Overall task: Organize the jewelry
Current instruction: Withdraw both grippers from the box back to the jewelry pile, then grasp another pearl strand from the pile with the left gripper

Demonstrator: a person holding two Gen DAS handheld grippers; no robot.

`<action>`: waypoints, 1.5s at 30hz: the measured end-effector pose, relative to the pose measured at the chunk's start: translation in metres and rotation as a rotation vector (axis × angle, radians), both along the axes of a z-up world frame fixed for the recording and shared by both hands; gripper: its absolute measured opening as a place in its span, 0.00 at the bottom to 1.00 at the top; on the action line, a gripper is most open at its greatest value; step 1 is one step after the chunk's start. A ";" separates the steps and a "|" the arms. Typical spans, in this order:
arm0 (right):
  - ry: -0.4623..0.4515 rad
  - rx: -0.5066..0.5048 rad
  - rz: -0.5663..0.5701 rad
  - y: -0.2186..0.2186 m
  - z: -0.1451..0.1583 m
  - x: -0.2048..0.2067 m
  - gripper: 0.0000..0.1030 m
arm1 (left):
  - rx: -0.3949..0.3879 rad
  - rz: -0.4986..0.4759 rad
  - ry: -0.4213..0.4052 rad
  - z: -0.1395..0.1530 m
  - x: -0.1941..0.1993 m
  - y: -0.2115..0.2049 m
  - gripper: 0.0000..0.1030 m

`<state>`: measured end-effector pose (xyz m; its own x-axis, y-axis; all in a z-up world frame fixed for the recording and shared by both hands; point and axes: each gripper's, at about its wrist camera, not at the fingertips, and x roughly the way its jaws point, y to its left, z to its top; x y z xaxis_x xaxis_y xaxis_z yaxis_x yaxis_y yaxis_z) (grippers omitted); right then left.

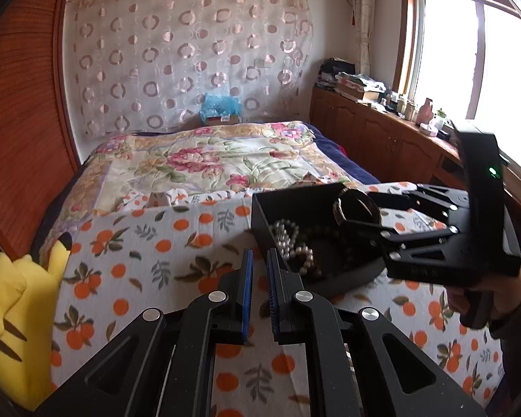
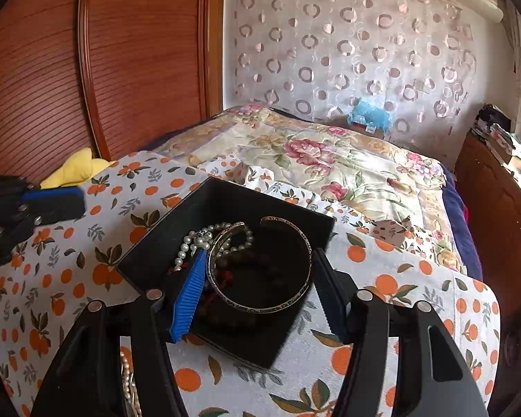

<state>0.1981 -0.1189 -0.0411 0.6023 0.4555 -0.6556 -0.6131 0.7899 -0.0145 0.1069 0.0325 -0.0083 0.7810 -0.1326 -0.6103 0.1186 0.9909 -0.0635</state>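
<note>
A black open box (image 2: pixel 177 222) sits on an orange-print cloth (image 2: pixel 382 330); it also shows in the left wrist view (image 1: pixel 260 215). Inside lie a pearl necklace (image 2: pixel 191 243), dark wooden beads (image 2: pixel 257 264) and more. My right gripper (image 2: pixel 260 278) holds a silver cuff bangle (image 2: pixel 260 309) between its pads, over the box; the bangle also shows in the left wrist view (image 1: pixel 340 212). My left gripper (image 1: pixel 259 292) is shut and empty, just left of the box, above the cloth. More pearls (image 2: pixel 126 375) lie under the right gripper.
A yellow plush toy (image 1: pixel 21 312) lies at the cloth's left edge. A floral quilt (image 1: pixel 205 160) covers the bed behind. A wooden wardrobe (image 2: pixel 87 69) stands left. A wooden cabinet (image 1: pixel 382 132) with clutter runs under the window on the right.
</note>
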 end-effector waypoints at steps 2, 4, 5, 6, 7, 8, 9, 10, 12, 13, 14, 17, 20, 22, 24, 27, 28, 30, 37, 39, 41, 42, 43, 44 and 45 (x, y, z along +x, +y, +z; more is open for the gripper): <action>0.002 -0.012 0.005 0.005 -0.002 0.001 0.61 | -0.004 -0.003 0.003 -0.003 -0.005 0.002 0.07; 0.004 -0.024 0.005 0.008 -0.005 0.003 0.61 | -0.010 -0.010 0.011 -0.006 -0.011 0.001 0.07; 0.006 -0.027 0.004 0.010 -0.006 0.004 0.62 | -0.011 -0.013 0.013 -0.008 -0.014 0.001 0.07; 0.007 -0.028 0.001 0.010 -0.007 0.005 0.62 | -0.010 -0.016 0.017 -0.010 -0.017 0.000 0.07; 0.008 -0.029 -0.002 0.011 -0.008 0.006 0.62 | -0.008 -0.019 0.017 -0.011 -0.020 -0.001 0.07; 0.006 -0.028 -0.006 0.011 -0.008 0.006 0.62 | -0.005 -0.021 0.018 -0.013 -0.022 -0.002 0.07; 0.004 -0.025 -0.009 0.011 -0.007 0.007 0.62 | -0.003 -0.023 0.018 -0.014 -0.025 -0.003 0.07; 0.004 -0.019 -0.010 0.011 -0.006 0.007 0.63 | -0.003 -0.026 0.020 -0.015 -0.026 -0.005 0.07; 0.000 -0.008 -0.009 0.009 -0.004 0.005 0.63 | -0.006 -0.032 0.026 -0.018 -0.030 -0.006 0.07; -0.004 -0.005 -0.011 0.008 -0.002 0.004 0.63 | -0.005 -0.035 0.029 -0.020 -0.032 -0.007 0.07; -0.007 0.000 -0.014 0.005 0.001 0.001 0.63 | -0.003 -0.037 0.030 -0.021 -0.034 -0.008 0.07; -0.020 0.025 -0.017 -0.010 0.010 -0.017 0.63 | -0.004 -0.046 0.032 -0.024 -0.042 -0.011 0.07; -0.022 0.048 -0.009 -0.025 0.013 -0.044 0.64 | -0.012 -0.050 0.038 -0.028 -0.050 -0.012 0.08; -0.018 0.057 0.002 -0.034 0.011 -0.062 0.69 | -0.015 -0.051 0.042 -0.032 -0.056 -0.013 0.08; -0.011 0.056 0.016 -0.042 0.007 -0.083 0.69 | -0.015 -0.049 0.046 -0.035 -0.061 -0.013 0.08; 0.018 0.058 0.046 -0.049 -0.001 -0.107 0.70 | -0.023 -0.052 0.058 -0.041 -0.068 -0.014 0.08; 0.025 0.060 0.056 -0.050 -0.004 -0.115 0.70 | -0.022 -0.053 0.059 -0.042 -0.069 -0.015 0.08; 0.044 0.061 0.073 -0.050 -0.010 -0.127 0.72 | -0.019 -0.055 0.062 -0.044 -0.072 -0.016 0.08; 0.109 0.057 0.121 -0.041 -0.030 -0.155 0.79 | -0.026 -0.066 0.070 -0.046 -0.077 -0.019 0.08; 0.121 0.052 0.136 -0.037 -0.035 -0.158 0.81 | -0.028 -0.069 0.071 -0.047 -0.079 -0.021 0.08; 0.135 0.038 0.142 -0.032 -0.039 -0.157 0.81 | -0.028 -0.073 0.073 -0.048 -0.080 -0.023 0.08; 0.143 0.031 0.145 -0.030 -0.042 -0.157 0.81 | -0.028 -0.074 0.074 -0.048 -0.080 -0.023 0.08; 0.152 0.025 0.149 -0.028 -0.044 -0.155 0.81 | -0.028 -0.076 0.076 -0.049 -0.080 -0.023 0.08; 0.155 0.019 0.154 -0.026 -0.045 -0.154 0.81 | -0.029 -0.077 0.078 -0.050 -0.079 -0.024 0.08; 0.159 0.013 0.162 -0.024 -0.046 -0.154 0.81 | -0.030 -0.077 0.081 -0.051 -0.079 -0.024 0.08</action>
